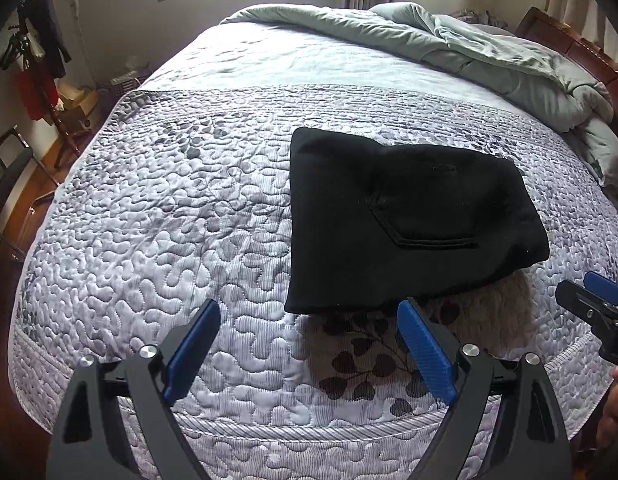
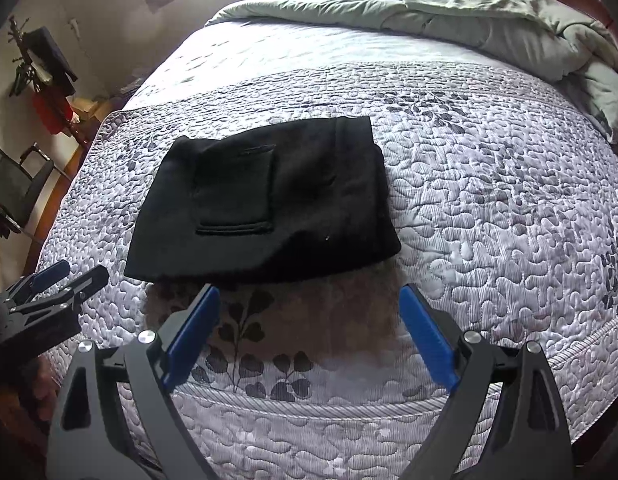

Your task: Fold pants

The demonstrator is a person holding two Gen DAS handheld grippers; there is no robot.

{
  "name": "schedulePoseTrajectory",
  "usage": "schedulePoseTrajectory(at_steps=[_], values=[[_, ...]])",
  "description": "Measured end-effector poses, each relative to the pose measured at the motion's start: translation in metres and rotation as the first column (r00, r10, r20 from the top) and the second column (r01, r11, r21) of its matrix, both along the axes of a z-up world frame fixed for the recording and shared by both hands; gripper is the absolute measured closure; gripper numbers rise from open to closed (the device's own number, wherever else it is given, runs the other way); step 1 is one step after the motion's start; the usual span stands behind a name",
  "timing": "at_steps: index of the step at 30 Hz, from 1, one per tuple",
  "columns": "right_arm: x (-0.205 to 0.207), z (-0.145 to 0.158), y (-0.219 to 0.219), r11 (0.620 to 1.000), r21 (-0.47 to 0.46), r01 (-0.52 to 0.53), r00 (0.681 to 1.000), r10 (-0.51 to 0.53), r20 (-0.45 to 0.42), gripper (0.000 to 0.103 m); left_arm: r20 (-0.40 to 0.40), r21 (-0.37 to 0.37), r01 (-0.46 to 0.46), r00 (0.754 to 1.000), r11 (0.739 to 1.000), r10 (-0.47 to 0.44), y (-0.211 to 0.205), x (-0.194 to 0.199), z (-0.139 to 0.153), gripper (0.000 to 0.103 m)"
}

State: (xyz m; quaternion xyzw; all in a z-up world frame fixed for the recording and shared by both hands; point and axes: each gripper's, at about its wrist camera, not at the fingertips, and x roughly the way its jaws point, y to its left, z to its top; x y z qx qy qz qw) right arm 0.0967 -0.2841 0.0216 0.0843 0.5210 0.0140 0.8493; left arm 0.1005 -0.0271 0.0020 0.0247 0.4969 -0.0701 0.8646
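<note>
Closest to the camera are two grippers, each with two blue fingers. The left gripper (image 1: 309, 316) has its fingers spread wide apart and holds nothing. The right gripper (image 2: 309, 300) is spread just as wide and holds nothing too. Both hang over the front edge of the bed (image 1: 149, 208), near each other.

There is one pair of pants (image 1: 405, 220). They are black and folded into a thick, flat bundle. One sewn back pocket (image 2: 233, 196) shows on top, and a few tiny white specks of lint sit on the cloth. The pants lie on the gray bumpy quilt, just past the fingertips of both grippers and not touching them.

On the left stand one coat rack (image 2: 41, 68) with dark clothes and one black chair (image 2: 17, 188). At the far right lies one green blanket (image 2: 489, 12), all bunched up.

No words can be read anywhere.
</note>
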Motion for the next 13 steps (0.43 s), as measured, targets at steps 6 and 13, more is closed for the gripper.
schedulePoseTrajectory(at_steps=[6, 13], values=[[-0.0012, -0.0007, -0.0009, 1.000, 0.004, 0.005, 1.000, -0.005, -0.003, 0.013, 0.007, -0.002, 0.002, 1.000, 1.000, -0.002, -0.0018, -0.0012, 0.0027, 0.012], [-0.0037, 0.0000, 0.0001, 1.000, 0.007, 0.005, 1.000, -0.005, -0.003, 0.012, 0.028, 0.014, 0.005, 1.000, 1.000, -0.005, -0.0057, -0.0063, 0.0097, 0.012]])
